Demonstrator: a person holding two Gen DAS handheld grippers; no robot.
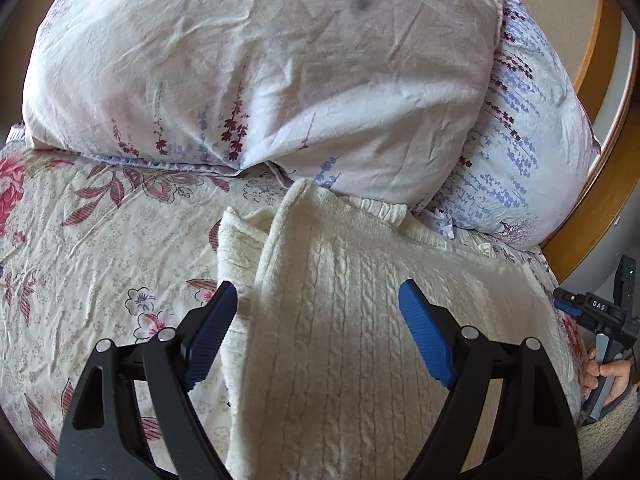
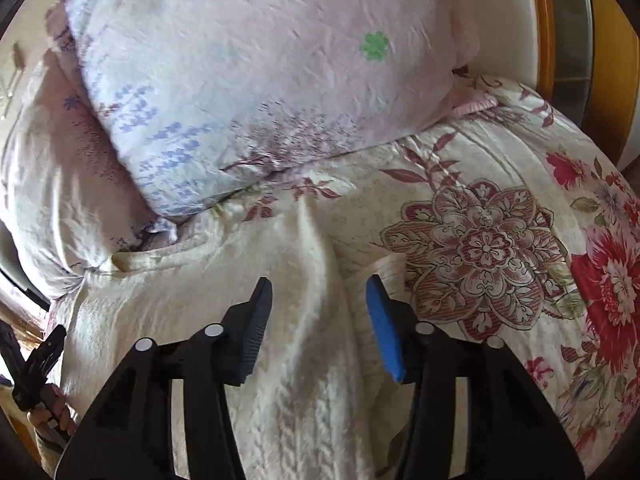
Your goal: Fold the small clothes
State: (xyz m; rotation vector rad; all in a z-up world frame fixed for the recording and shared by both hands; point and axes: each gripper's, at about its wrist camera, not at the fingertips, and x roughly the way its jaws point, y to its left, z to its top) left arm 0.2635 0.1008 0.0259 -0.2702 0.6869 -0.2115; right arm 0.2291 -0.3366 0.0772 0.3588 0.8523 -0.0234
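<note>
On the floral bedspread (image 1: 80,240), just before two stacked pillows (image 1: 260,72), lies the cream knit sweater (image 1: 340,320), partly folded. Left gripper (image 1: 318,320) and right gripper (image 2: 318,312) hover above it, fingers apart, holding nothing.

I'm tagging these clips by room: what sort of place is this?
Most likely a bedroom: a cream knit sweater lies on a bed with a floral bedspread, two pillows piled at its head, and a wooden bed frame behind them.
</note>
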